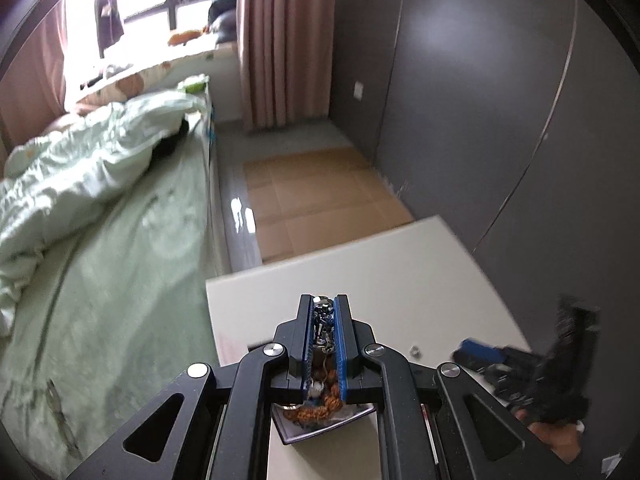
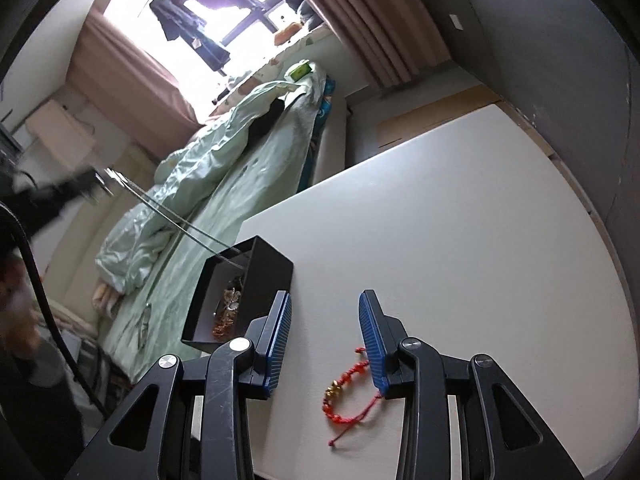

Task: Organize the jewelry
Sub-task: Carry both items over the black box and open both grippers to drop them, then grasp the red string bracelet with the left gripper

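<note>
The left gripper [image 1: 325, 300] hides most of its load — silvery chain jewelry [image 1: 325, 326] clamped between its near-closed fingers above the black box [image 2: 240, 288] at the table's [image 2: 440, 220] left edge. The right gripper [image 2: 325, 320] tilts down, fingers apart and empty, over the red bracelet [image 2: 348, 392] near the table's front edge — partly hidden.

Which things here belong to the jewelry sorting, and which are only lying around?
For the job: silver chain in left gripper; black box; red bracelet before right gripper.

Lying about: bed quilt; cardboard; curtain.
</note>
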Motion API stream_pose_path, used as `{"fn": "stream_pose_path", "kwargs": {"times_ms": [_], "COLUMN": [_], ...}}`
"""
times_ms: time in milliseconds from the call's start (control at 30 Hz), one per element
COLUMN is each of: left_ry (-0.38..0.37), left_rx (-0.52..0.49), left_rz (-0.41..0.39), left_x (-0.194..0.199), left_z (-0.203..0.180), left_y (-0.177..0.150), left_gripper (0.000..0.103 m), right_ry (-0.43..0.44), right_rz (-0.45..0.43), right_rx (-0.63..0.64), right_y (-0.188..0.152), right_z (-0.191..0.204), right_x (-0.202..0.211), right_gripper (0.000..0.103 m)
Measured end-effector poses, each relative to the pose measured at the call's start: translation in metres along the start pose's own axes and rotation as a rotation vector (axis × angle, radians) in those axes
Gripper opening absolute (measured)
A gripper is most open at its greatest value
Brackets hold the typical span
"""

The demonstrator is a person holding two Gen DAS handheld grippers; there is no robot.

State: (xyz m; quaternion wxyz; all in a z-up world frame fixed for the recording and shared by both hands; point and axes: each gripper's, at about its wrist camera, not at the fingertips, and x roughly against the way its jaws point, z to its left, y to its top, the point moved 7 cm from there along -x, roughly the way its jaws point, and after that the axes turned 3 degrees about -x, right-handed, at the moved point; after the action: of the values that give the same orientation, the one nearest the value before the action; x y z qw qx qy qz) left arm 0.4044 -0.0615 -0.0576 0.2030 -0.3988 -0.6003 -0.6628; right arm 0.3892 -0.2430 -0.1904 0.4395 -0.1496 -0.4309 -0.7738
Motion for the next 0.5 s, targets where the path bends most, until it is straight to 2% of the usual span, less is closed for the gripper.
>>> {"fn": "stream_pose_path", "kwargs": {"times_ms": [233, 267, 300, 333, 367, 400, 467, 500], "left_ry": [-0.038, -0.049, -0.053, -0.060, -0.069, -0.081, -0.106, -0.119], "left_rx": [0.073, 0.090, 0.103, 0.122, 0.137, 0.149, 0.163, 0.165], "left_rz": [0.133, 0.139, 0.138, 0.129, 0.114, 0.094, 0.081, 0.080], "left_x": [-0.050, -0.053, -0.055, -0.056, -0.054, -0.052, -0.050, -0.051], "left_z": [-0.003, -0.003, -0.002, -0.002, -0.003, -0.005, -0.011, -0.016], "left_y": [-0.032, -0.035, -0.037, -0.039, -0.041, -0.043, -0.047, -0.048], "left_gripper": [0.013, 0.021, 0.037, 0.046, 0.062, 0.065, 0.065, 0.065], "right_ry": [0.001, -0.001, -0.002, -0.004, -0.007, -0.009, -0.012, -0.018], "right_rz": [-0.006, -0.005, -0.004, -0.004, -0.006, -0.007, -0.003, 0.002], "right_rx": [-0.018, -0.018, -0.018, -0.018, -0.019, -0.021, -0.026, -0.027], "right_y": [0.002, 0.001, 0.001, 0.001, 0.002, 0.002, 0.001, 0.000], "right_z": [-0.017, -0.019, -0.020, -0.022, -0.023, -0.025, -0.028, -0.030], "right_x": [0.004, 0.005, 0.005, 0.006, 0.007, 0.010, 0.013, 0.015], "right_gripper": [0.036, 0.036, 0.036, 0.036, 0.036, 0.036, 0.037, 0.043]}}
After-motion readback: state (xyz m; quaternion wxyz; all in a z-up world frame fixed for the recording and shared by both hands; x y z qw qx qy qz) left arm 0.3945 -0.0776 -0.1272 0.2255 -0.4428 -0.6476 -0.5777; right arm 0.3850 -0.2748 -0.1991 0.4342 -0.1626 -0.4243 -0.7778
